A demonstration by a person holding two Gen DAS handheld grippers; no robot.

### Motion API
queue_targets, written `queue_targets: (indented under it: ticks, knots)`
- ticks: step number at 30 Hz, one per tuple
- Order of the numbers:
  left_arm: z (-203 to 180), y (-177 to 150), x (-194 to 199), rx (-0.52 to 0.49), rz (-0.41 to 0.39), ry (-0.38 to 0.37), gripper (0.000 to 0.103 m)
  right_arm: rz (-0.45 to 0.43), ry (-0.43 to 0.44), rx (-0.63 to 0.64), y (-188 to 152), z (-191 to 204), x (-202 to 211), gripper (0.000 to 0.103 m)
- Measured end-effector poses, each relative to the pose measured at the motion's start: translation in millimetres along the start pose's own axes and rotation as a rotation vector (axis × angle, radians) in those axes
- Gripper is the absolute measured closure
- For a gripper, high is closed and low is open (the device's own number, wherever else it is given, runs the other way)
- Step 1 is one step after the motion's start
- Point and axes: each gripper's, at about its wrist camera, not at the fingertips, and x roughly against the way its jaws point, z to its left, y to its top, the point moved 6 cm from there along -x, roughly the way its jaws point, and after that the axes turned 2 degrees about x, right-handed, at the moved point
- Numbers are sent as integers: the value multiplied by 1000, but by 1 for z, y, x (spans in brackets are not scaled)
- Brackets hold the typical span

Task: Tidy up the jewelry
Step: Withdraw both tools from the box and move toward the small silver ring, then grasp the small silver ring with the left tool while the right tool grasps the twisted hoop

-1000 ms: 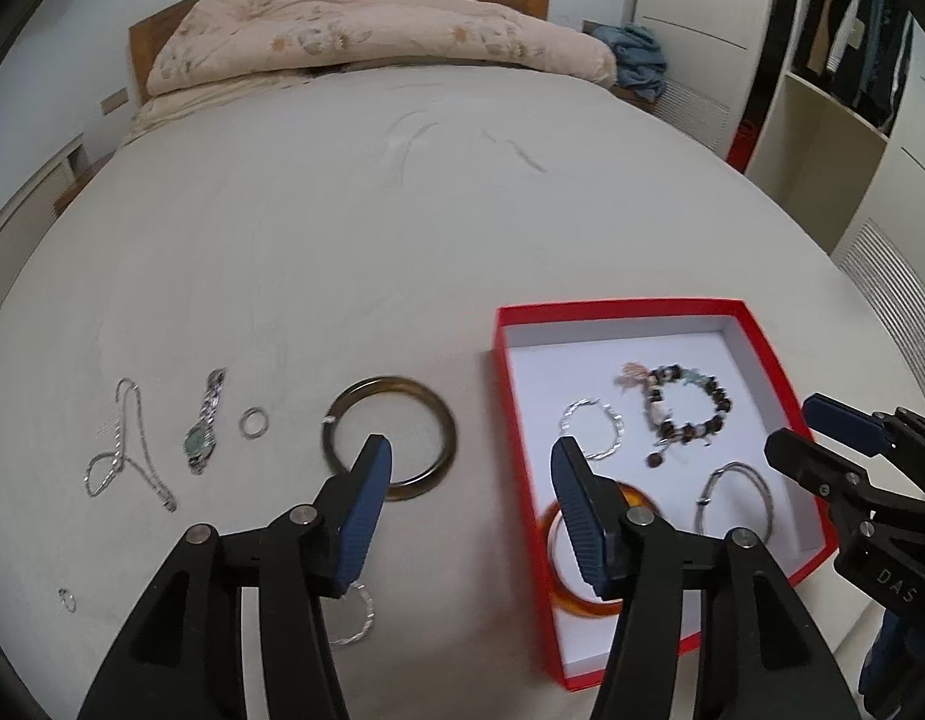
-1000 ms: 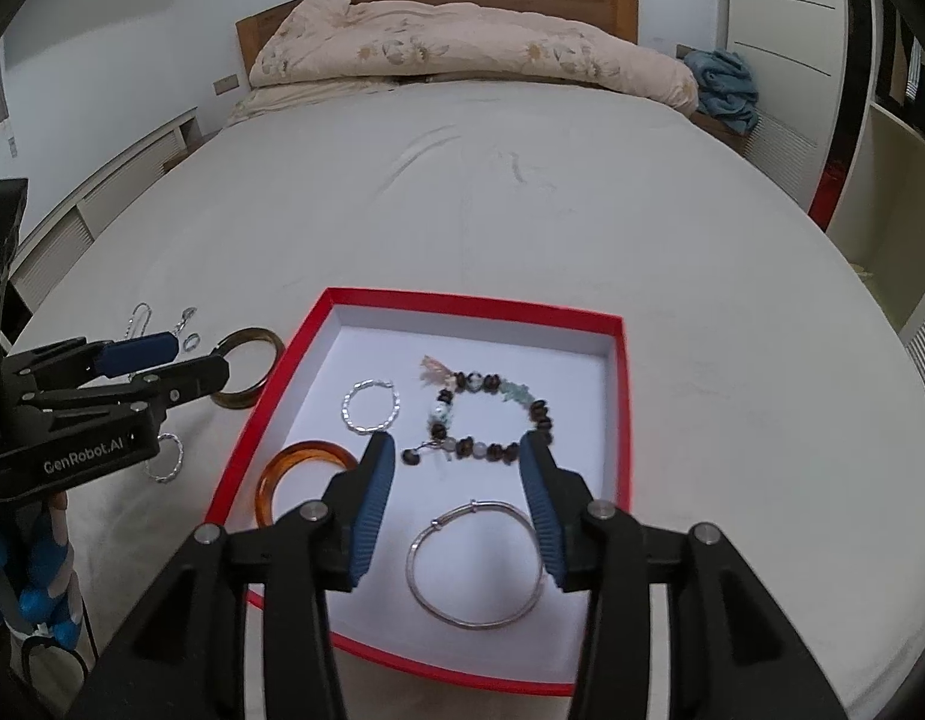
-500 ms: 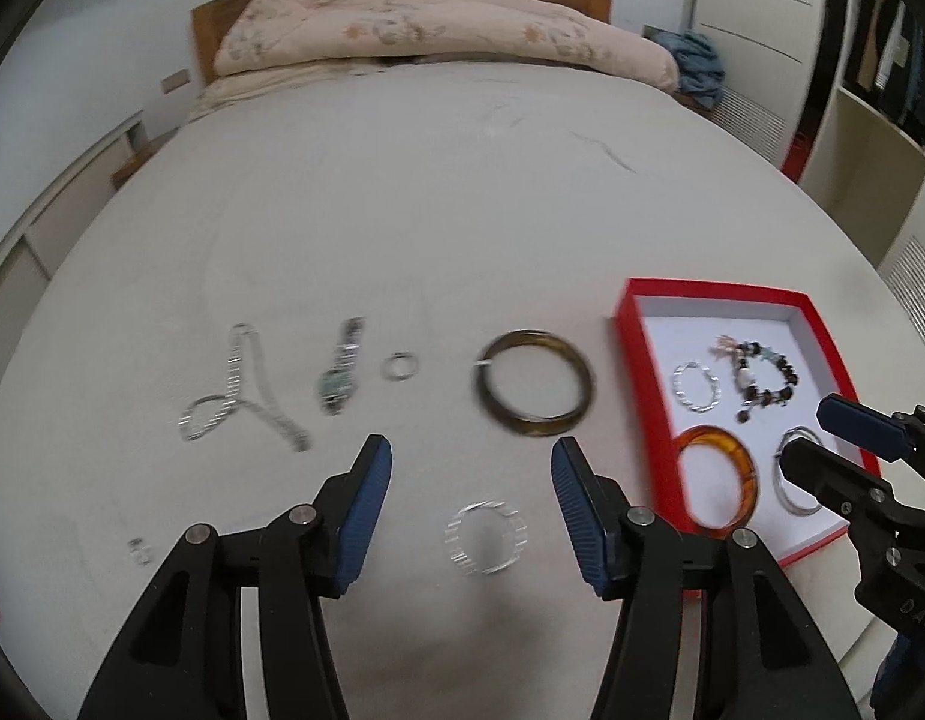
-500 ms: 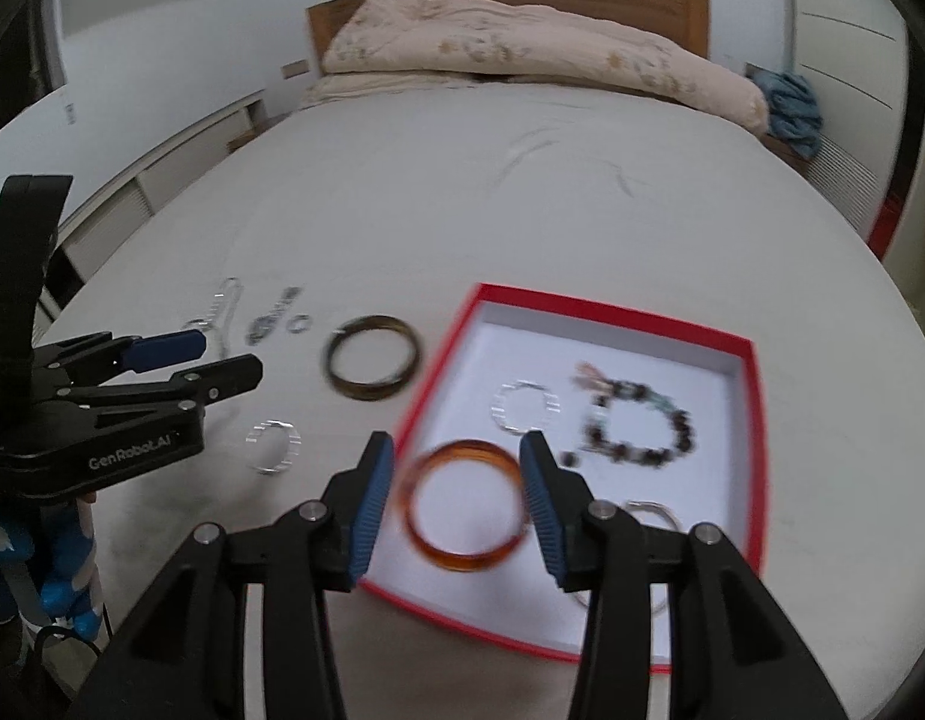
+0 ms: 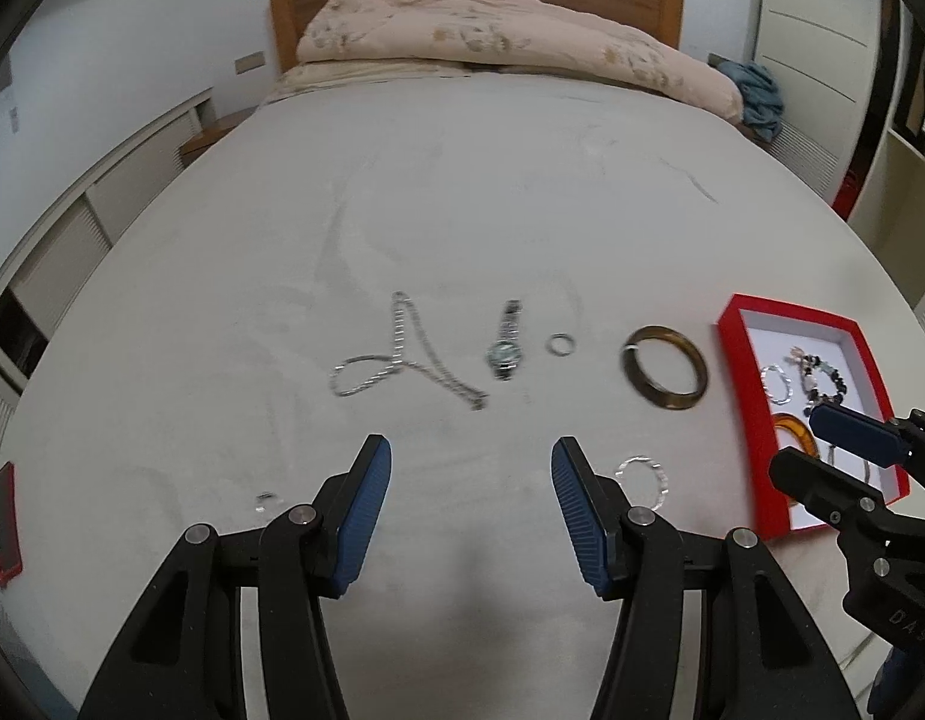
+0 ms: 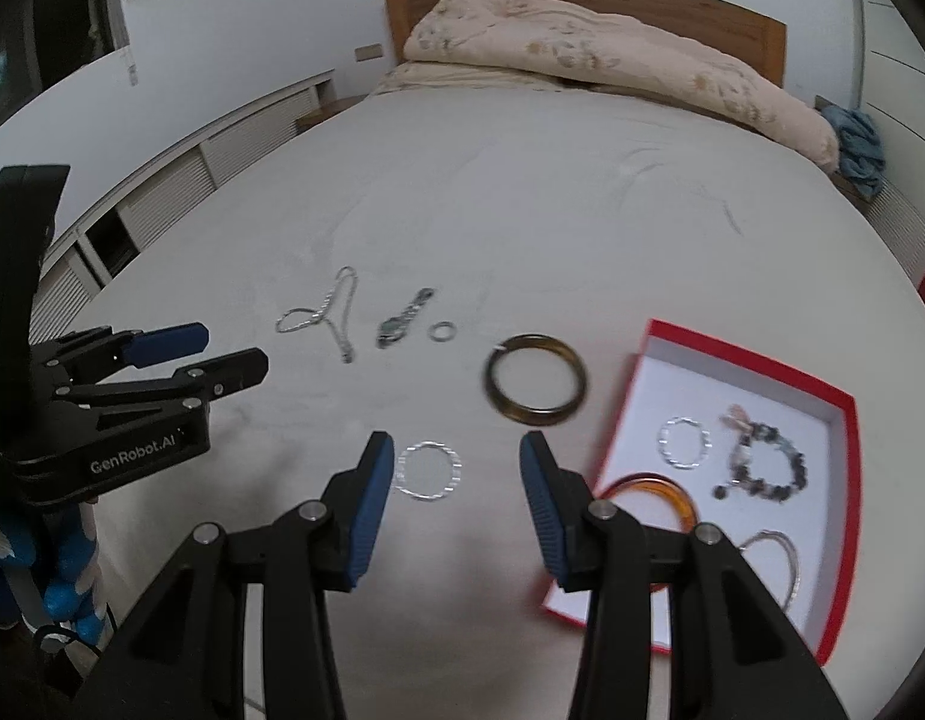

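You held both tools low over the bed (image 5: 462, 228), and neither carried anything. Your left hand-held gripper (image 5: 471, 504) had its jaws spread wide over bare sheet, with the chain necklace (image 5: 402, 354) and the watch (image 5: 504, 354) ahead of it. Your right hand-held gripper (image 6: 456, 489) was likewise spread and empty, and the thin silver ring bangle (image 6: 429, 471) lay just ahead of its left finger, partly inside the gap. That looked like the piece you were lining up, since it was the loose item closest to the red box (image 6: 642, 372).

The box sat on the bed to your right, near the edge. It held a small silver hoop (image 6: 683, 443), a beaded bracelet (image 6: 762, 468), an amber bangle (image 6: 672, 489) and a thin silver bangle (image 6: 783, 552). Keeping the box on the right suited short carries by that tool.

On the sheet outside lay the dark brown bangle (image 6: 534, 381) just beside the box, a small ring (image 6: 443, 332), and a tiny piece (image 5: 267, 499) near your left tool that was too small to identify. By my reading, about half the jewelry was in. A flat thin ring on soft bedding would likely need the fingers pressed down around it.
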Motion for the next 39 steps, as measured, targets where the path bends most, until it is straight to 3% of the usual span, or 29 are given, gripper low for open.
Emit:
queue_targets:
  ticks: [9,12,15,23,33,39]
  knots:
    - [32,-9,-5,42,17,19,43,27,23,29,6,29,-16,61]
    - [48,-15,-11,81,22,8,38,41,21,27,3,35,-27,48]
    - [77,-27,-17,150,14,-12,31,68,20,16,-4,37,-43,47]
    - [147,-62,-37,242,57,41,31,165,-24,2,-21,27,-92,47]
    - [142,-57,-62,204,74,6,32,195,-41,-20,-31,18,-111,47]
    - [149,-58,-76,224,82,21,44,198,-31,-27,-33,14,-115,48]
